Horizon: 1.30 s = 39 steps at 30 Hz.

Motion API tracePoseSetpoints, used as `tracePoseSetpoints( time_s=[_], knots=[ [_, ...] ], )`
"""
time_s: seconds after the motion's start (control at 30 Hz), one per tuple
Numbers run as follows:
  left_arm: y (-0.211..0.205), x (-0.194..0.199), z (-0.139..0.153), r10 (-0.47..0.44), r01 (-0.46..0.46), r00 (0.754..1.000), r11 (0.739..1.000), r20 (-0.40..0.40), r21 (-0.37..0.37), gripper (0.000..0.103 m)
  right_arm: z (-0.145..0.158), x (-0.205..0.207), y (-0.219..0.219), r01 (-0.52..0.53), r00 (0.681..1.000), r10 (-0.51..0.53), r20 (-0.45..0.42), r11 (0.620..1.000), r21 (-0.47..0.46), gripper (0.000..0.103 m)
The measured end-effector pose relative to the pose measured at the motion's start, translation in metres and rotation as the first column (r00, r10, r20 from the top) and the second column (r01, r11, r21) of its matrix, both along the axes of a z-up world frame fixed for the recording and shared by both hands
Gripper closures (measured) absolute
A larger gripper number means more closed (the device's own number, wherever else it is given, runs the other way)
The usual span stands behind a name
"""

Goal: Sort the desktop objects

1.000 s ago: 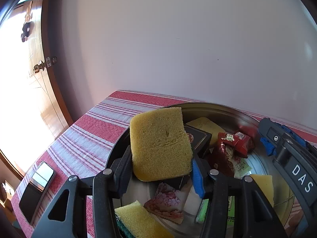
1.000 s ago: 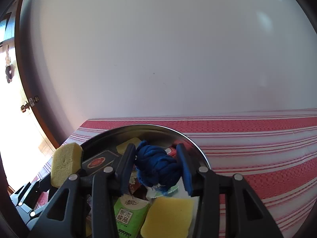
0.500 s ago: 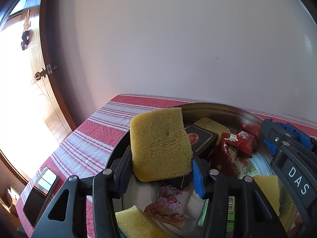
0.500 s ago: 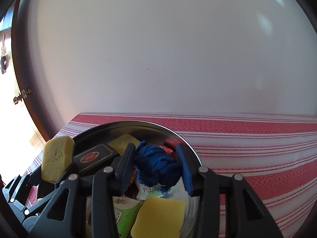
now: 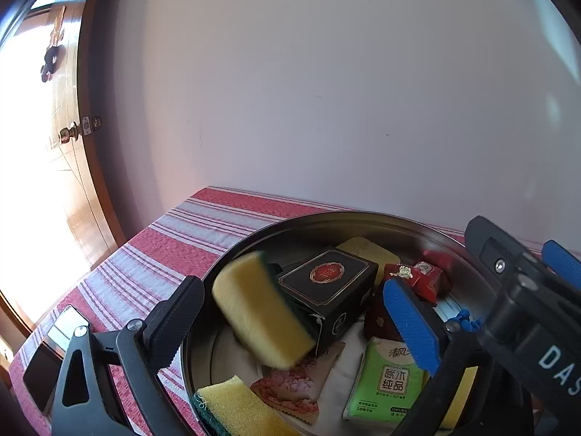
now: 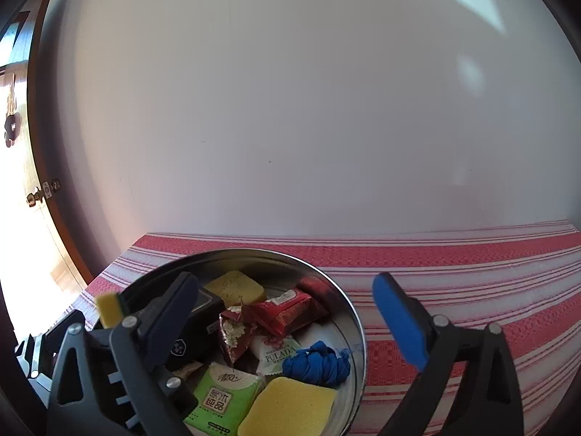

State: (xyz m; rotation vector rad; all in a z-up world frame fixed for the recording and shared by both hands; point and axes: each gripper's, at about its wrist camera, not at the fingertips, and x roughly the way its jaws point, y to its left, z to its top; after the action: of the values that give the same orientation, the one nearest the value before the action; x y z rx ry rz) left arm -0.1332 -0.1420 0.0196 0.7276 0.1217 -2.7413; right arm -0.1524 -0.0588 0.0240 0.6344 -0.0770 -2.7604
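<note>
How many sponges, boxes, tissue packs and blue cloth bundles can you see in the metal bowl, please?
Sponges: 4
Black box: 1
Green tissue pack: 1
Blue cloth bundle: 1
Total: 7

**Tally of what is sitting in the bowl**

One metal bowl (image 6: 357, 327) is holding four yellow sponges (image 5: 261, 321), one black box (image 5: 328, 287), one green tissue pack (image 6: 223, 398), one blue cloth bundle (image 6: 316, 363), and several snack packets (image 6: 287, 310), at least four showing.
</note>
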Motion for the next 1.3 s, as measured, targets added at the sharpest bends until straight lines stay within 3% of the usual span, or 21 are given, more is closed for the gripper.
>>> tracePoseSetpoints(
  time_s=[0.27,0.7,1.07,1.3],
  knots=[
    [0.004,0.004,0.001,-0.004,0.004,0.999,1.0,-0.033,-0.019,0.002,0.0,0.002,0.013,0.011,1.0,-0.01,0.015,0.997,-0.076,0.0],
    [0.016,0.024,-0.001,-0.013,0.009,0.996,0.999,-0.085,-0.051,0.002,0.0,0.036,0.034,0.022,0.999,-0.027,-0.039,0.994,-0.109,0.0],
    [0.018,0.051,0.002,-0.002,0.004,0.996,1.0,-0.091,0.015,0.002,0.005,0.073,0.038,0.0,0.987,-0.011,-0.16,0.998,-0.064,0.0],
    [0.024,0.066,0.0,-0.006,0.006,0.998,1.0,-0.061,-0.007,0.002,0.007,0.092,0.052,0.043,0.977,-0.053,-0.207,0.998,-0.053,0.0]
  ],
)
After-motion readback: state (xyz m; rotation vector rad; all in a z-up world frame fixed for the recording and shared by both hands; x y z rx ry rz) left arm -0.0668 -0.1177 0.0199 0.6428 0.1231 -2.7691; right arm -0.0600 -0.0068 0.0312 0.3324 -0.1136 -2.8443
